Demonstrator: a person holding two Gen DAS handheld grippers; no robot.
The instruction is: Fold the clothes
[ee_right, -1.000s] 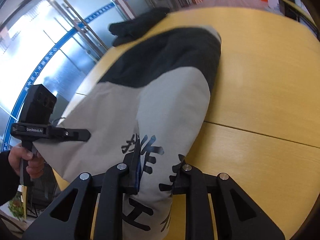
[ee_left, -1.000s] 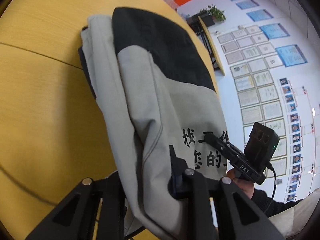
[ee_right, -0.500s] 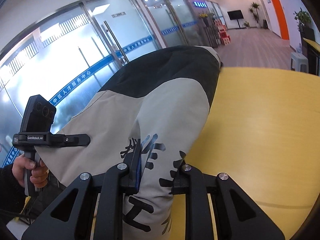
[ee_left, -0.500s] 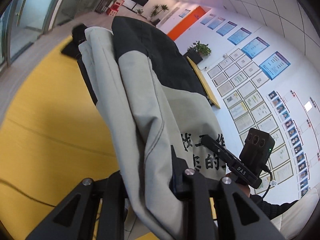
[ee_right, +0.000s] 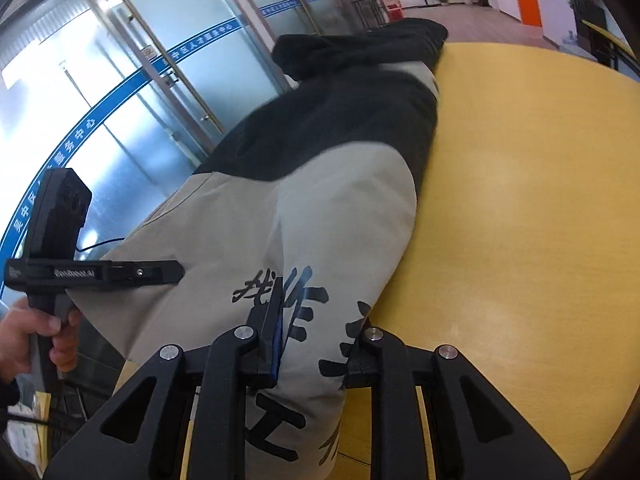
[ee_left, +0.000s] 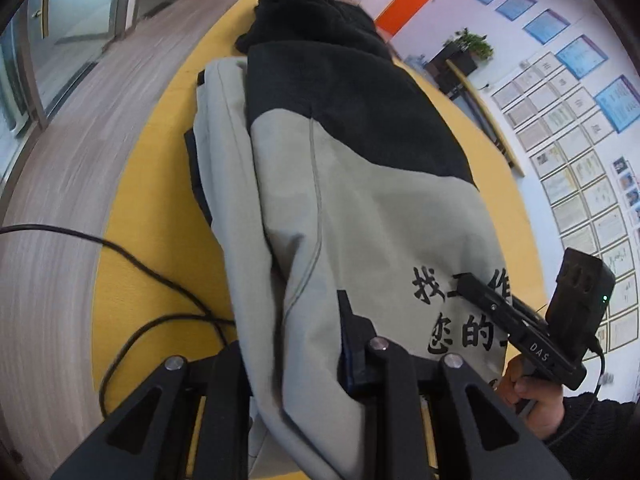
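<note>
A grey and black cotton jacket with black Chinese lettering [ee_left: 360,208] fills the middle of both views, held up at its near end by 2 handheld black grippers. In the left wrist view, the left gripper [ee_left: 304,344] sits at the bottom centre, its jaws closed narrow on a bunched grey fold of the jacket. In the right wrist view, the right gripper [ee_right: 312,344] sits at the bottom centre and likewise pinches the lettered hem between its 2 fingers.

The jacket stretches away from the grippers towards the upper middle of each frame, its black upper part resting on the round yellow wooden table [ee_right: 520,208]. A second dark garment [ee_left: 304,4] lies bunched at the far edge of the table, touching the jacket's black end. A thin black cable [ee_left: 132,256] trails over the table edge at the lower left of the left wrist view.

The jacket looks already narrowed lengthwise, with layers stacked along its left side in the left wrist view. Judging from this, the sides are folded in, and the remaining step is to carry the lifted hem over towards the black end and lay it flat. The dark garment beyond appears not yet folded.
</note>
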